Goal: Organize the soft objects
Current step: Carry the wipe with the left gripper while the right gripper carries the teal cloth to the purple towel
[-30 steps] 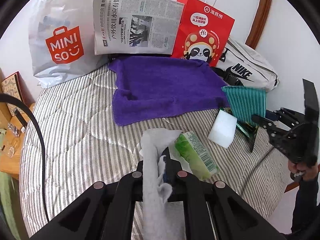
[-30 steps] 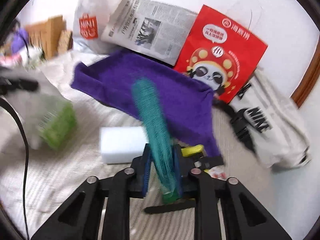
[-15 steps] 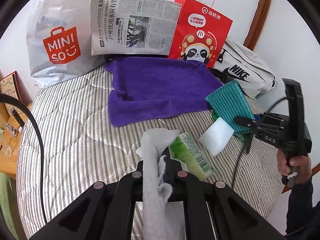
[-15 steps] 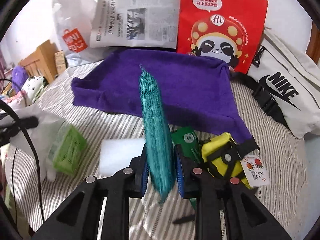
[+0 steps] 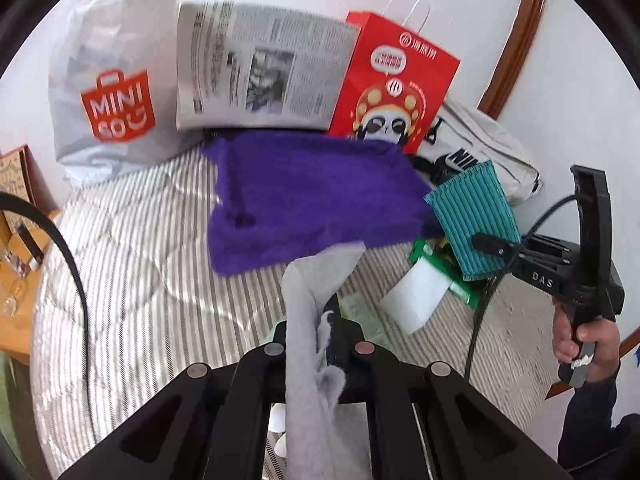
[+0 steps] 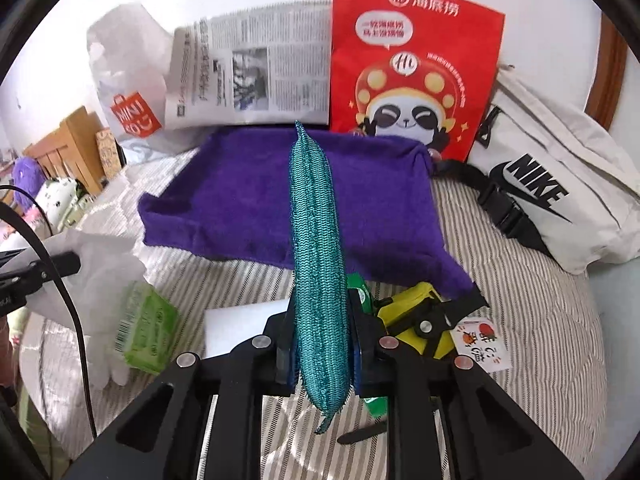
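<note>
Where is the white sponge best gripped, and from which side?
Grip the white sponge across its short width, coming straight down from above. It lies flat on the striped quilt, a slim block with its top face free; the green packet and teal cloth crowd its sides.

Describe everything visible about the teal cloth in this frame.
The teal cloth is a ribbed, knit-looking rectangle with a darker edge along its far end. The right hand-held gripper is shut on its lower part, so it stands nearly upright, seen edge-on from the right wrist and as a flat panel from the left wrist. It appears lifted off the striped bedding, in front of the purple towel. Nothing but the gripper's fingers visibly touches it; a loose corner hangs below them.
</note>
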Demonstrator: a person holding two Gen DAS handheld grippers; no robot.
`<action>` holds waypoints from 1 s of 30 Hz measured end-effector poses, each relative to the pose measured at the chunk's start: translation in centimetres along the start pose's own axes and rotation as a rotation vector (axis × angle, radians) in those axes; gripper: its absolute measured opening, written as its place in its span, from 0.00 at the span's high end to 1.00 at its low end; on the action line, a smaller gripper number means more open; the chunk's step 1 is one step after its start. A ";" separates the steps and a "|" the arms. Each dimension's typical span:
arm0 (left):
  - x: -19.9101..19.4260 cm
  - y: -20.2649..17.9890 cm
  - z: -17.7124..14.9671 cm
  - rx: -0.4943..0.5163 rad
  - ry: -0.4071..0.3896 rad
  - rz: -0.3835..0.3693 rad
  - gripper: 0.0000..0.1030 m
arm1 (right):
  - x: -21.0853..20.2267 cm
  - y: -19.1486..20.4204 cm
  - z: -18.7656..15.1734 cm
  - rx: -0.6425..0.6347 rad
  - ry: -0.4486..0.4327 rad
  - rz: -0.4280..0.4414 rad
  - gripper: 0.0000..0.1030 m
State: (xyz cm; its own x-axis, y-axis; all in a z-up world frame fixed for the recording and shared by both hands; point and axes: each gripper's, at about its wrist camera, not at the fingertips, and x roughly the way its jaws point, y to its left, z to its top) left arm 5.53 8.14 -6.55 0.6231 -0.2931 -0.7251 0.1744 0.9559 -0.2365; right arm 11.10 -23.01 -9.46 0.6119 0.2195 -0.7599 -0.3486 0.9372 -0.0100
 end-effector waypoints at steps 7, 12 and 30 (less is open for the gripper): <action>-2.0 -0.9 1.8 0.013 -0.038 -0.006 0.94 | -2.4 -0.8 0.6 0.033 -0.025 0.047 0.82; -2.1 -1.8 2.8 0.022 -0.053 -0.026 0.94 | -2.7 -1.3 1.1 0.039 -0.024 0.052 0.82; 0.8 -2.6 9.6 0.070 -0.062 0.008 0.94 | 0.6 -3.3 7.0 0.064 -0.003 0.026 0.82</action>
State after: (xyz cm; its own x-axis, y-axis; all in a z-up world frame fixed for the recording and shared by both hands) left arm 12.85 5.62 -0.28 0.6706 -0.2860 -0.6844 0.2210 0.9578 -0.1837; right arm 17.63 -24.08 -5.32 0.6056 0.2447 -0.7572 -0.3187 0.9465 0.0510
